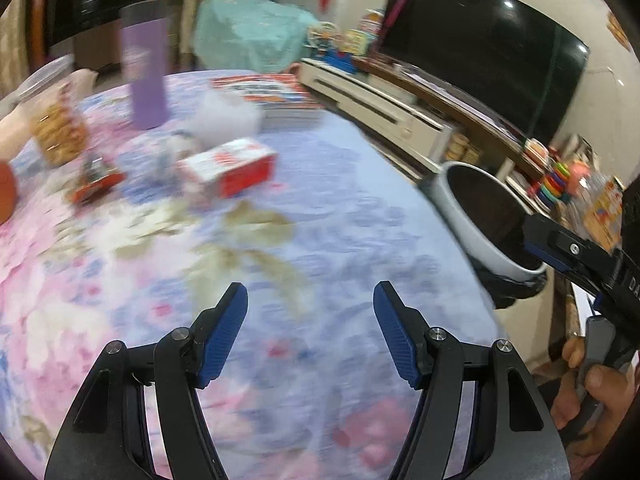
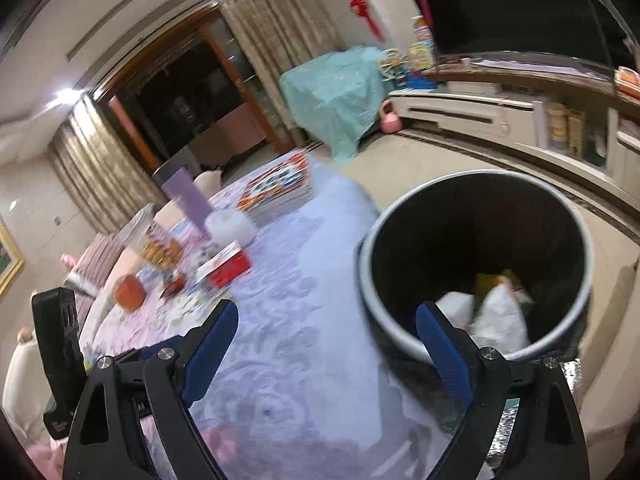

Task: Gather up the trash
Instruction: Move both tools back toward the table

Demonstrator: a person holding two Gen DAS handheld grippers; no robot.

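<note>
A white trash bin [image 2: 576,308] with a black liner stands beside the table's right edge; white crumpled trash [image 2: 496,312] lies inside it. The bin also shows in the left wrist view [image 1: 476,228]. My right gripper [image 2: 324,320] is open and empty, over the table edge next to the bin. My left gripper [image 1: 310,300] is open and empty, above the floral tablecloth [image 1: 340,208]. A red and white carton [image 1: 232,168], a small red wrapper [image 1: 94,186] and scattered pale scraps [image 1: 256,224] lie on the table ahead of it.
A purple tumbler [image 1: 146,72], a snack jar [image 1: 56,120], a white plastic bag [image 1: 228,116], a stack of books [image 1: 276,96] and an orange fruit [image 2: 129,292] sit farther back. A TV cabinet [image 1: 380,108] runs behind the bin. The right gripper's body shows in the left view [image 1: 580,256].
</note>
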